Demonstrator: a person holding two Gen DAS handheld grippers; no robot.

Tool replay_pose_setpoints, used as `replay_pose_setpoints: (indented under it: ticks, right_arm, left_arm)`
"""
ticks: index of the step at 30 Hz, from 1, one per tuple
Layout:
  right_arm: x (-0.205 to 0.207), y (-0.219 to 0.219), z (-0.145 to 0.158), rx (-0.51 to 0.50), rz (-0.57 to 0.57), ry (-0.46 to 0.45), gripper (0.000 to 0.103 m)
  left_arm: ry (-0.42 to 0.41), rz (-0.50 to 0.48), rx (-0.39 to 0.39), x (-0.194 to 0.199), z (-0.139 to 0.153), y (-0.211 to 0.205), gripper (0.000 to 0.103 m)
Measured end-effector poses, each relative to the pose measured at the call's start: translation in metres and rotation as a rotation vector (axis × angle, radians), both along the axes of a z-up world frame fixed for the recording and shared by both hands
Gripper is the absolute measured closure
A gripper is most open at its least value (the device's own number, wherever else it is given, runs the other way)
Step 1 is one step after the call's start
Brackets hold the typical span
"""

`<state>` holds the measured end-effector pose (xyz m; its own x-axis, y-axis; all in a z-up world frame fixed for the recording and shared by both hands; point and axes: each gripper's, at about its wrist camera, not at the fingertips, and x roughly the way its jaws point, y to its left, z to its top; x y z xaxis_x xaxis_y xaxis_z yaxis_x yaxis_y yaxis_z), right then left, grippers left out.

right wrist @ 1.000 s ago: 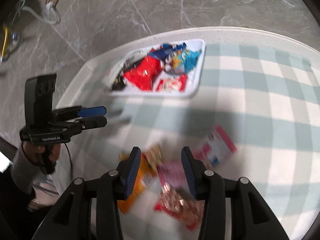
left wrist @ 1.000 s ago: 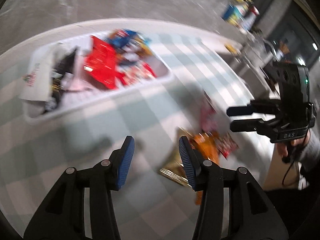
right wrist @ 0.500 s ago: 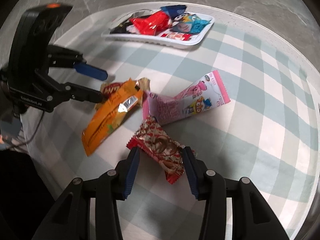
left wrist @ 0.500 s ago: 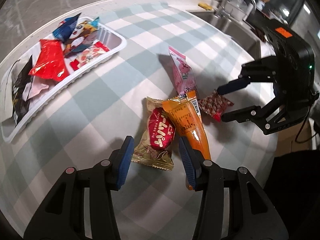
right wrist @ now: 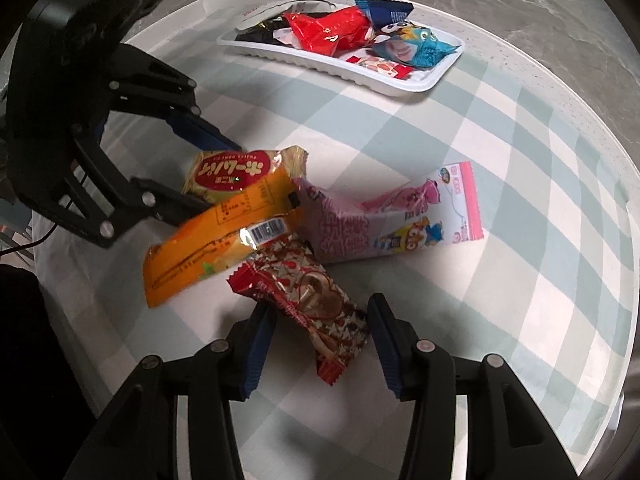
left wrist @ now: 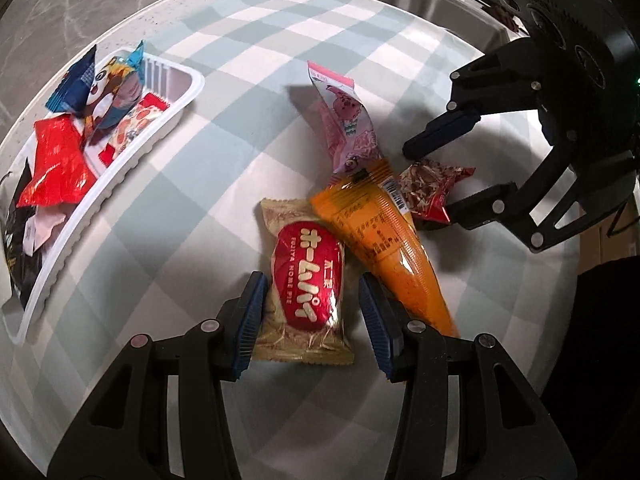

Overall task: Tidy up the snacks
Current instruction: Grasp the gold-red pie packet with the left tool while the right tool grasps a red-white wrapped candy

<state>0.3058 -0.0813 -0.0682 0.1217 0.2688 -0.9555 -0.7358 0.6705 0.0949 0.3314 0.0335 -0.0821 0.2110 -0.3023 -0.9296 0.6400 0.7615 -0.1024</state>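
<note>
Here the round worktop [left wrist: 248, 32] with its checked cloth fills my view, and the white tray [left wrist: 100, 184] of packets sits at its far left edge. Nearer me lie four loose snacks in a heap: the orange bag [left wrist: 384, 240] overlaps the pink packet [left wrist: 348, 120]. My left claw [left wrist: 316, 320] stands open around the gold pie packet [left wrist: 306, 276], pads apart from it. My right claw [right wrist: 320, 344] is opening astride the red wrapper [right wrist: 316, 304].
</note>
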Motion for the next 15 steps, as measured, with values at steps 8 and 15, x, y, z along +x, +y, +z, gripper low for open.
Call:
replay_pose_setpoints:
  ticks: [8,15]
  right_arm:
    - [0.005,-0.002,0.001,0.030,-0.022,0.014,0.063]
    - [0.009,-0.017,0.002,0.136,-0.114,0.098,0.077]
  left_arm:
    - [-0.029,-0.043,0.029,0.004,-0.001,-0.008,0.058]
    - [-0.011,0.008,-0.044,0.004,0.001,0.004,0.073]
